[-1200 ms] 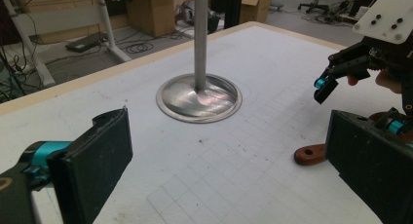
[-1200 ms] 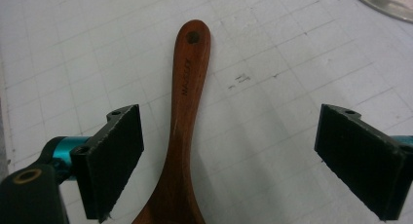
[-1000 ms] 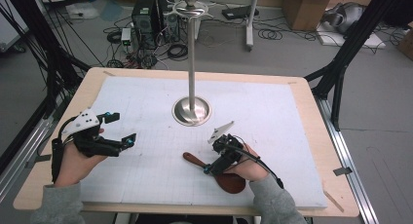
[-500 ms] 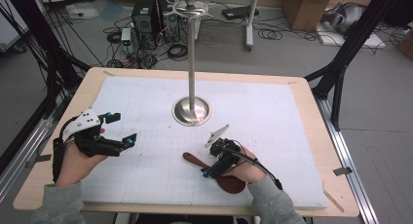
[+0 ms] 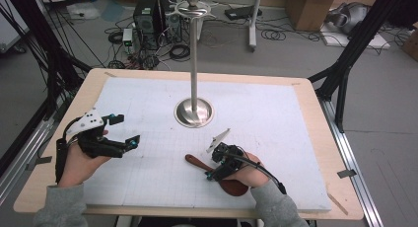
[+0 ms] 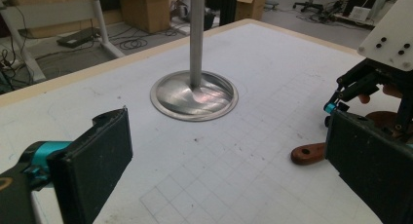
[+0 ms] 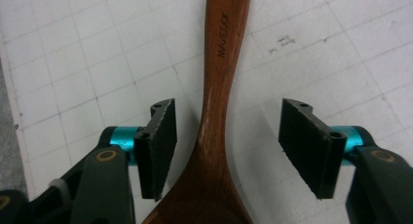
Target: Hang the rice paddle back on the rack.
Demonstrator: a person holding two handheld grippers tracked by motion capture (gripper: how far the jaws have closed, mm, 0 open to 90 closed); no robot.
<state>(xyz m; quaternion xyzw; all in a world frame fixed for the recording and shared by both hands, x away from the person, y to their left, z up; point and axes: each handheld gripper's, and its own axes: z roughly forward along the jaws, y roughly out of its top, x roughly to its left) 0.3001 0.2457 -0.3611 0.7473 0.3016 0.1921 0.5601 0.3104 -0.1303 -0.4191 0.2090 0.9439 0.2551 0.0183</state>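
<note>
At the desk's [image 5: 315, 138] six o'clock edge, the right hand-held gripper [image 7: 224, 151] straddles the wooden spoon [image 7: 221, 78] — jaws just closing, not yet gripping — next, pinch the neck. Left hand-held gripper [image 6: 219, 170] released.

Metal stand [image 5: 194, 111]: round polished base at frame centre, slim upright pole, ornamental top at upper centre. White gridded mat [image 5: 148, 103] covering the wooden worktop [image 5: 88, 91]. Floor behind: computer tower [image 5: 148, 12], tangled cables [image 5: 177, 52] upper left; cardboard boxes [image 5: 308, 7] upper right.
</note>
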